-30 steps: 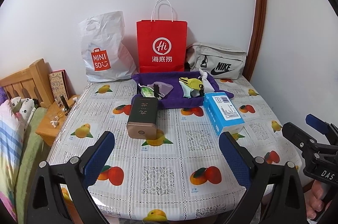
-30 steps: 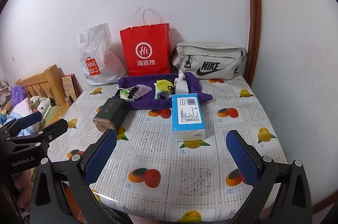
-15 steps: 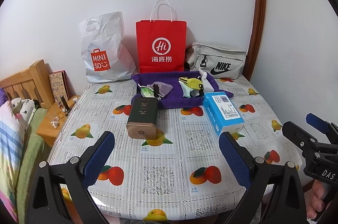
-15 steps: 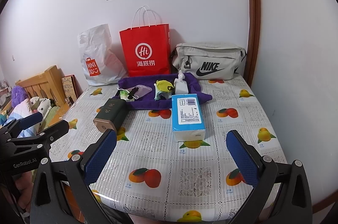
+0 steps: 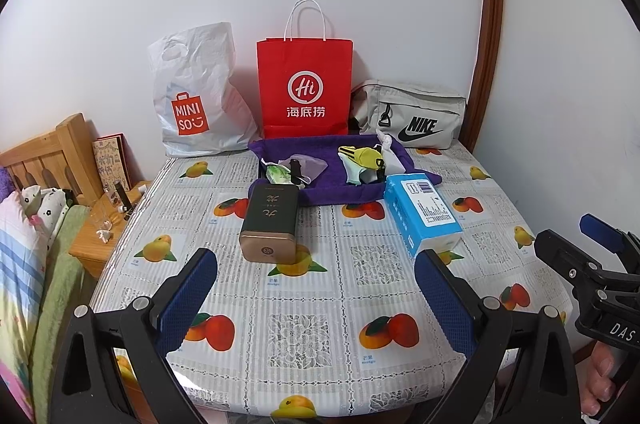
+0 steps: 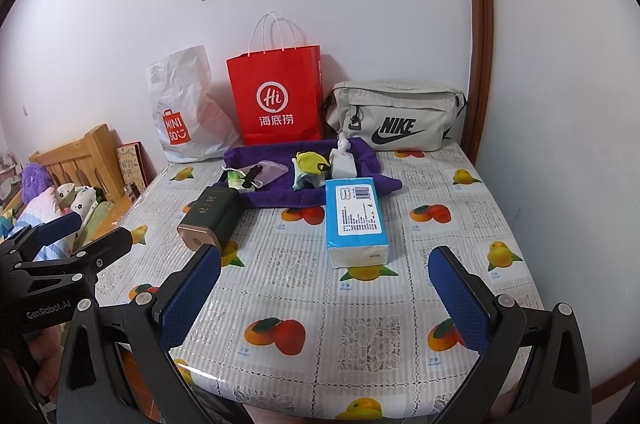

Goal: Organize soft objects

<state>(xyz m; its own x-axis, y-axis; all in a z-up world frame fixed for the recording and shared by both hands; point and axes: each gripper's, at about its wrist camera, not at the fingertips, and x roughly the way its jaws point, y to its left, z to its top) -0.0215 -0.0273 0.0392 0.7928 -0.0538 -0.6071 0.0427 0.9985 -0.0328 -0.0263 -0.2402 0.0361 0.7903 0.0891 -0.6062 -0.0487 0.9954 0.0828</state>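
A purple cloth [image 5: 340,189] [image 6: 276,193] lies spread at the back of the table with several small soft items on it: a yellow pouch [image 5: 366,156] [image 6: 310,161], a green-and-white one [image 5: 278,175], a lilac one [image 5: 310,165] and a white one [image 6: 343,161]. In front of it lie a blue-and-white tissue pack [image 5: 422,214] [image 6: 356,220] and a dark green tin [image 5: 272,222] [image 6: 210,220]. My left gripper [image 5: 316,298] and my right gripper [image 6: 324,298] both stand open over the table's near edge, holding nothing.
Along the wall stand a white plastic bag [image 5: 196,95], a red paper bag [image 5: 306,87] and a grey waist bag [image 5: 412,117]. The fruit-patterned table [image 5: 320,324] has a bed and a wooden nightstand [image 5: 102,236] to its left. A brown door frame [image 5: 490,23] rises at the right.
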